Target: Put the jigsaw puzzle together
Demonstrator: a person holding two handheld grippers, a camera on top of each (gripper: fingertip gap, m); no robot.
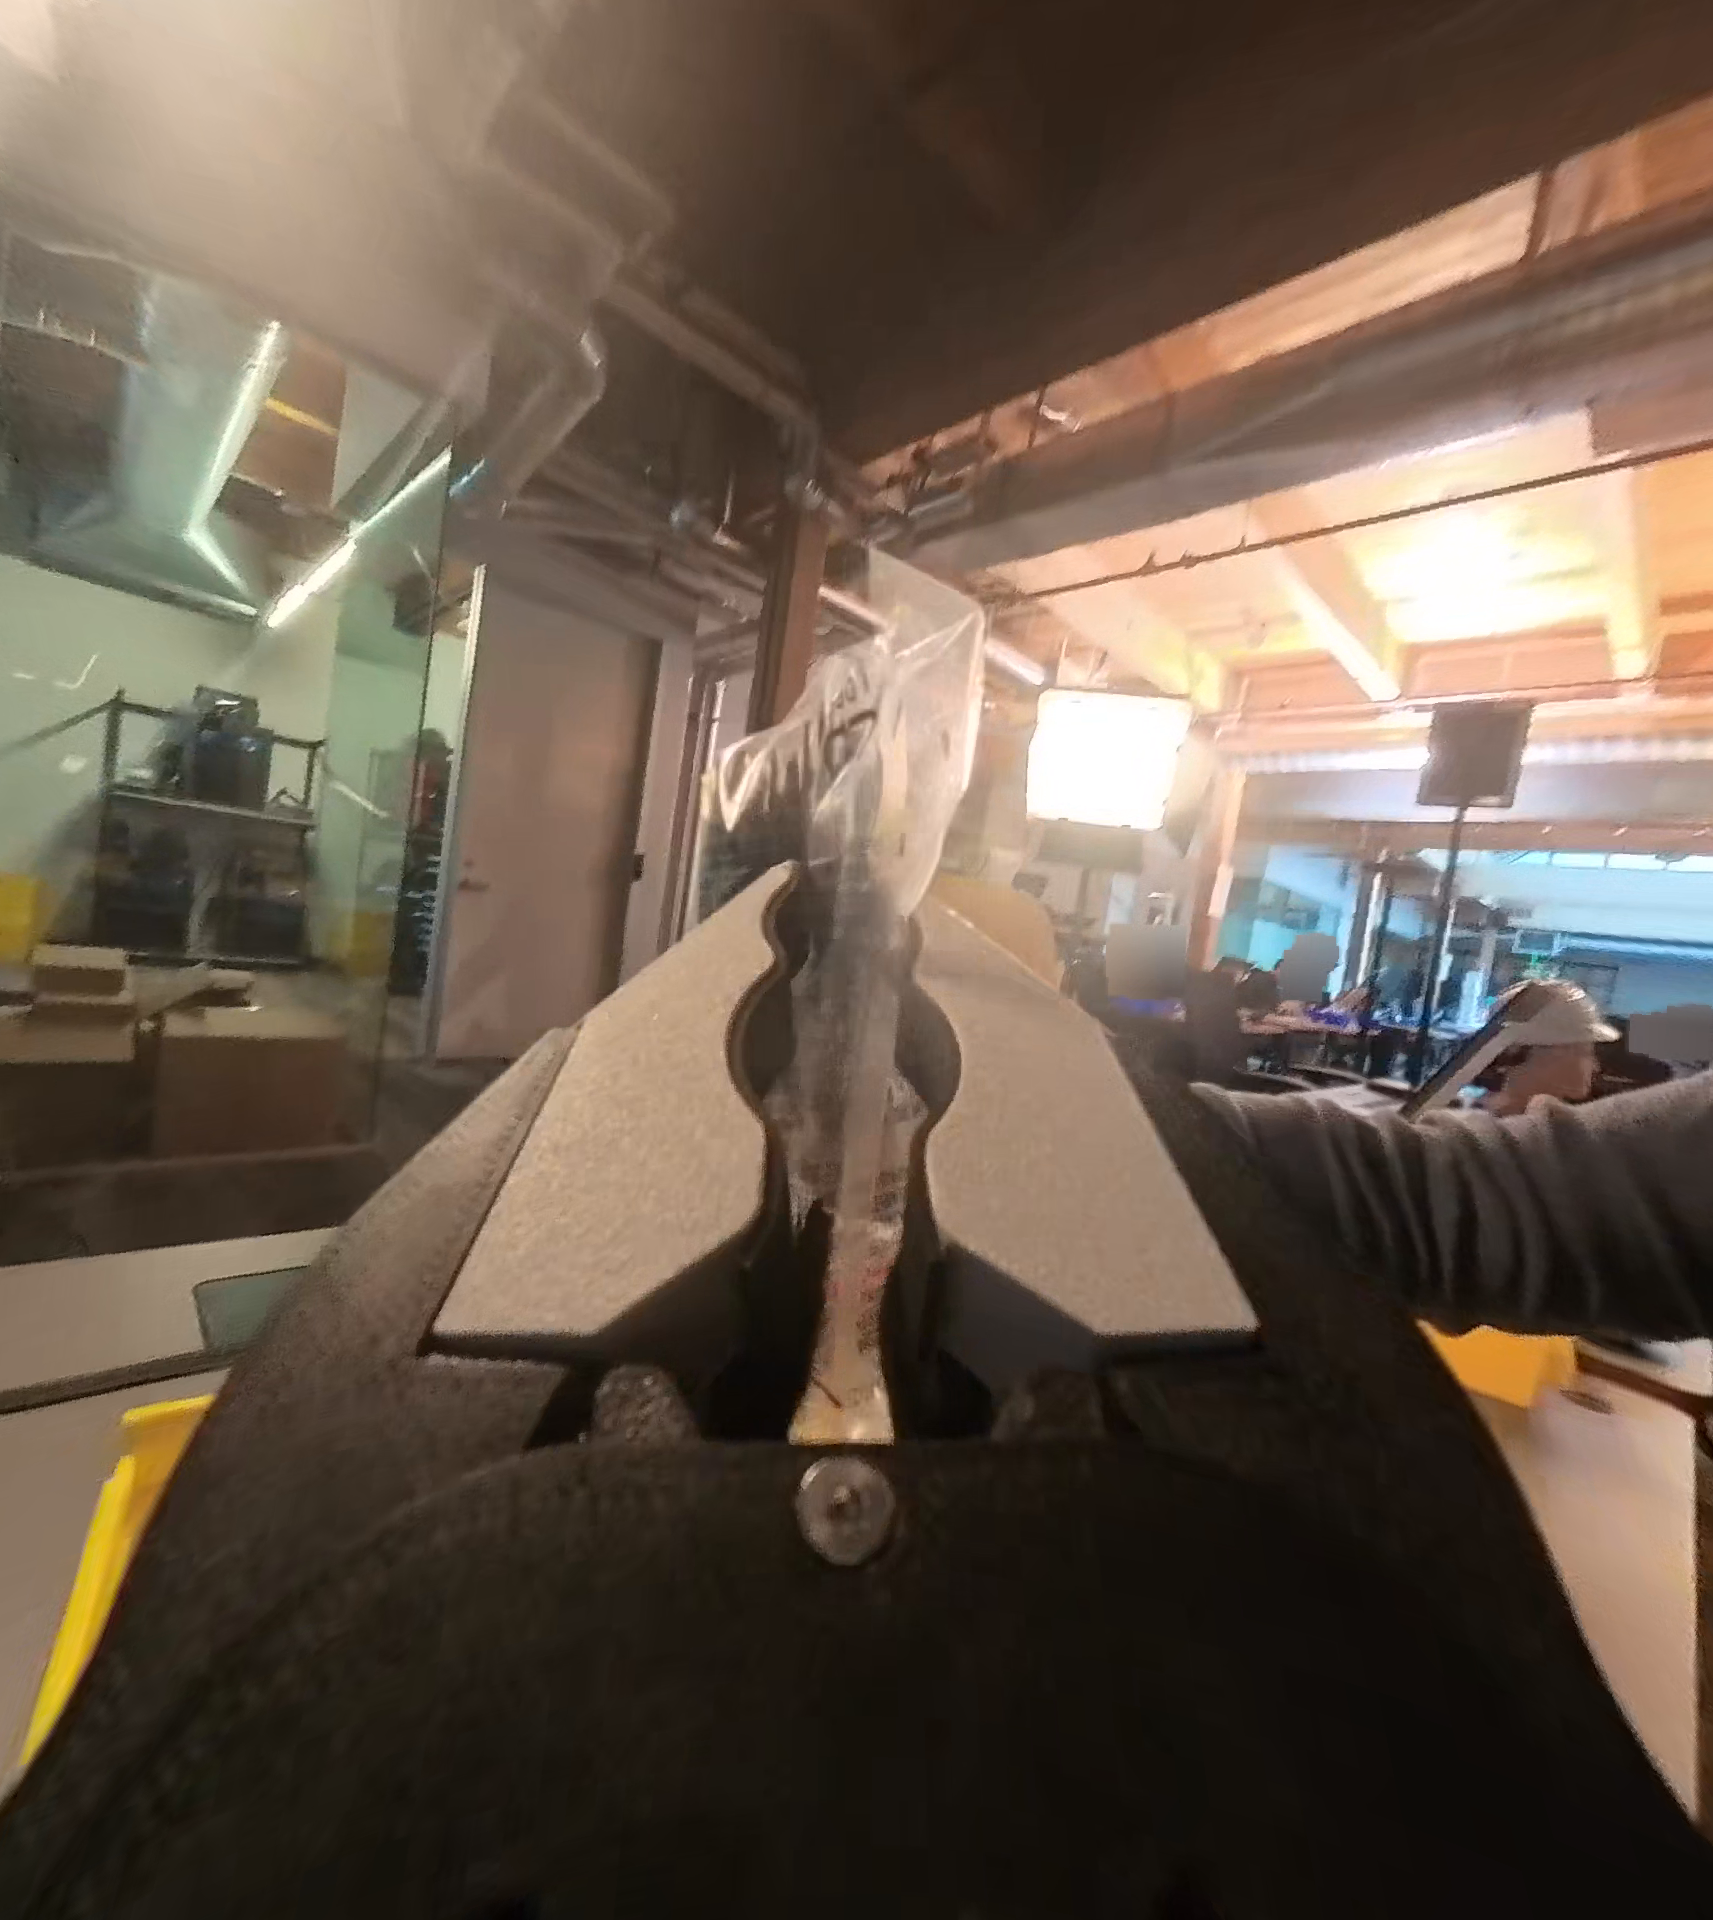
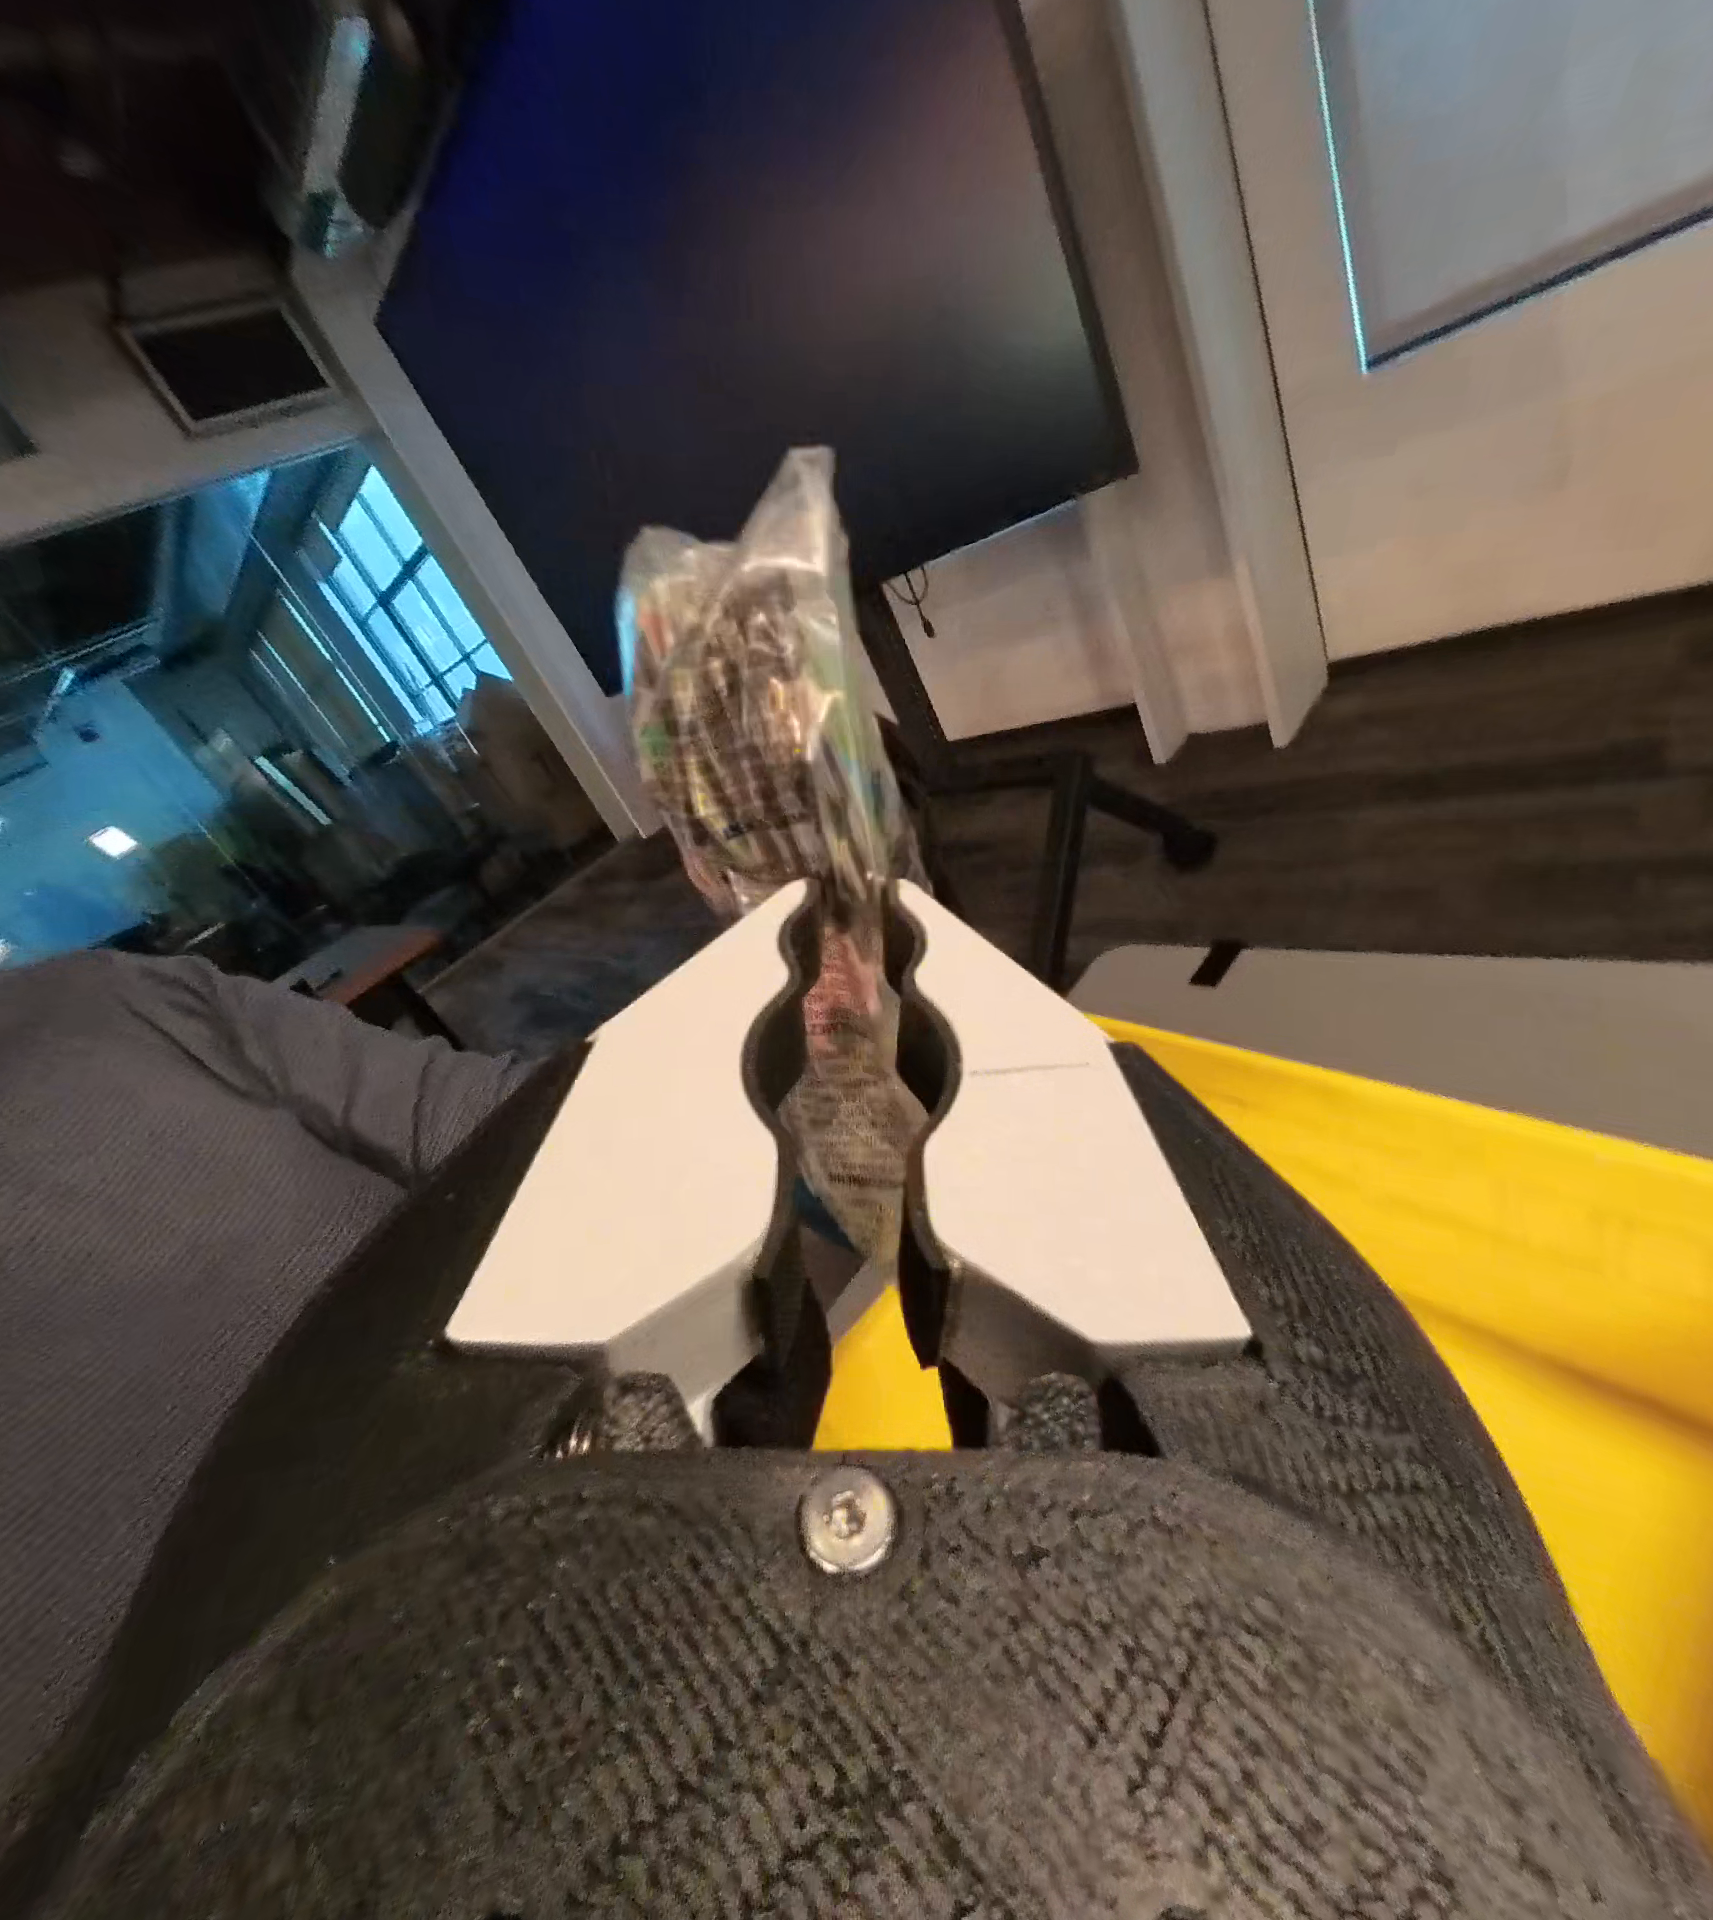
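Left wrist view first: the left gripper (image 1: 847,914) is raised and tilted up toward the ceiling, its grey fingers (image 1: 644,1122) brought together on a clear plastic bag (image 1: 857,769). The film runs down the wavy slot between the pads and fans out above the tips, crumpled, with dark print on it. A grey sleeve (image 1: 1517,1195) crosses at the right, and a yellow bin (image 1: 93,1538) peeks out low on the left, beside the pale counter (image 1: 31,1320).

Over to the right wrist view: the right gripper (image 2: 857,904) is clamped too, both white fingers (image 2: 1028,1143) pressing on the neck of a clear packet (image 2: 758,686) stuffed with small dark and coloured bits; just what they are is too blurred to tell. The packet stands above the tips, in the air, well clear of any surface. The bin's yellow wall (image 2: 1454,1247) lies just below and to the right of this gripper.

So both grippers are loaded and held up over the bin area, mid-carry by the look of it, with a lot of motion blur in both views. Whether the two grips are on one bag or on two separate ones cannot be settled from here. Neither grip looks slack.
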